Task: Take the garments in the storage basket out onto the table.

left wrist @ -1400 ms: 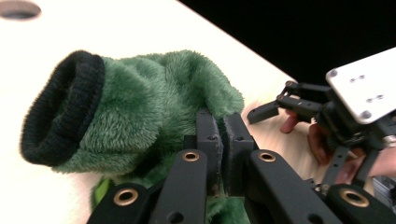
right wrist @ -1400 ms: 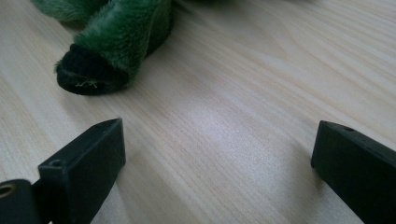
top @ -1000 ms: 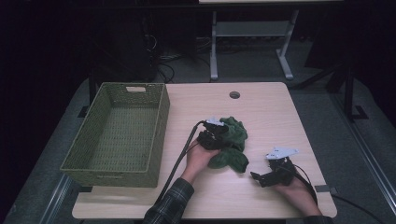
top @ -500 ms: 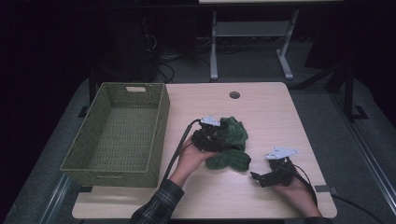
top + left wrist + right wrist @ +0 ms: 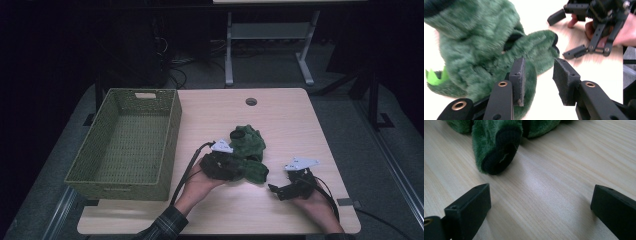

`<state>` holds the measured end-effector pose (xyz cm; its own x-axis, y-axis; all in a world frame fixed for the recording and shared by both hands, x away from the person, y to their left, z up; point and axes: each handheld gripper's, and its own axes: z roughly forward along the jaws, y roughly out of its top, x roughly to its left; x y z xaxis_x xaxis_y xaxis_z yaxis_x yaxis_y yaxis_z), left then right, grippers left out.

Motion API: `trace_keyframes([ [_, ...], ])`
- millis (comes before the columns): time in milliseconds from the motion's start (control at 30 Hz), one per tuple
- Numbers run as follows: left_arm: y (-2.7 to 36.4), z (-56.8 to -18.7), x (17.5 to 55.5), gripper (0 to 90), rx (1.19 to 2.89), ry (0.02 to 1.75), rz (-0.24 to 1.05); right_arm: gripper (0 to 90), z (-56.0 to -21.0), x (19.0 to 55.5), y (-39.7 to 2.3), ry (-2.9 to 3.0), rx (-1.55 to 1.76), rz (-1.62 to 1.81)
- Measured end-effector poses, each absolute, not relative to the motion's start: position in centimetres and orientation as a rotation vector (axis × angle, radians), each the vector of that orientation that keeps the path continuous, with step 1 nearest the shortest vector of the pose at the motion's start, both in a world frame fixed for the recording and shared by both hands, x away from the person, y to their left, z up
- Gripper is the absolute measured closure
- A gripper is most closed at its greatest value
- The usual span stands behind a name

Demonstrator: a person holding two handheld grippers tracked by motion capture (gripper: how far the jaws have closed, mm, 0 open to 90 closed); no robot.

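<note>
resting my left gripper (image 5: pixel 537 81) against the green plush toy (image 5: pixel 486 47), jaws parted with fur beside one pad, right gripper (image 5: pixel 540 207) spread wide, toy just ahead

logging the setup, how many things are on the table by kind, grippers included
green plush toy: 1
green woven basket: 1
handheld grippers: 2, the left gripper open at the toy, the right gripper open over bare tabletop
total: 4
</note>
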<state>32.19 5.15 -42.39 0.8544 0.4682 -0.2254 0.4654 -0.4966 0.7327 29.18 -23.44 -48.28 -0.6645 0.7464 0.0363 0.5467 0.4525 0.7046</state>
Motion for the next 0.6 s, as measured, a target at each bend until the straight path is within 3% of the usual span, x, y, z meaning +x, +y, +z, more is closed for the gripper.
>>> trace_keyframes([
  [467, 3.7, -46.2, 32.5, 57.7, 2.266, 0.681, 0.075, 3.5, -48.3, 29.0, -23.5, 2.424, 1.114, 1.018],
  [500, 3.6, -46.4, 32.5, 59.1, 2.287, 0.671, 0.095, 9.0, -48.1, 28.9, -23.5, 2.425, 1.119, 1.018],
  [600, 3.4, -46.5, 32.4, 63.2, 2.305, 0.674, 0.142, 14.0, -47.9, 28.7, -23.6, 2.425, 1.11, 1.03],
])
